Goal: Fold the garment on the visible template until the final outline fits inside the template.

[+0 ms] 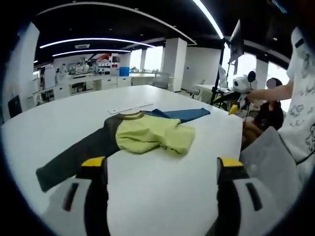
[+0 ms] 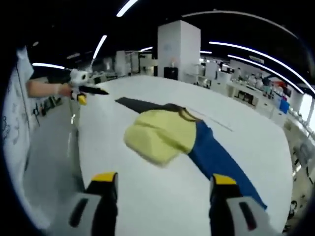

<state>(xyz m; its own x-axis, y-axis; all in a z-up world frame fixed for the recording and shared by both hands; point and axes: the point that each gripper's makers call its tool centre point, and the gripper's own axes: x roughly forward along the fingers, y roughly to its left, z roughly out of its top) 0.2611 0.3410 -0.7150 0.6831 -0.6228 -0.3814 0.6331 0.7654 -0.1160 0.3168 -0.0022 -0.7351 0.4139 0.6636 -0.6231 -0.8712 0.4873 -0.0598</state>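
The garment point(image 1: 147, 133) lies bunched on the white table point(image 1: 162, 196). Its yellow-green body is folded over itself, a dark grey sleeve point(image 1: 74, 160) runs toward my left gripper, and a blue sleeve point(image 1: 184, 114) runs away from it. My left gripper point(image 1: 161, 164) is open, just short of the garment, with nothing between its yellow tips. From the opposite side, the yellow body point(image 2: 160, 135) and blue sleeve point(image 2: 216, 157) lie ahead of my open right gripper point(image 2: 164, 179). Each gripper also appears in the other's view: the right gripper point(image 1: 235, 104) and the left gripper point(image 2: 83, 93), both held above the table edge.
A thin white strip point(image 1: 130, 108) lies on the table behind the collar. A grey panel point(image 1: 273, 162) stands at the table's edge beside a person in a white printed shirt point(image 1: 305, 113). Another person sits behind. Desks, shelves and pillars fill the background.
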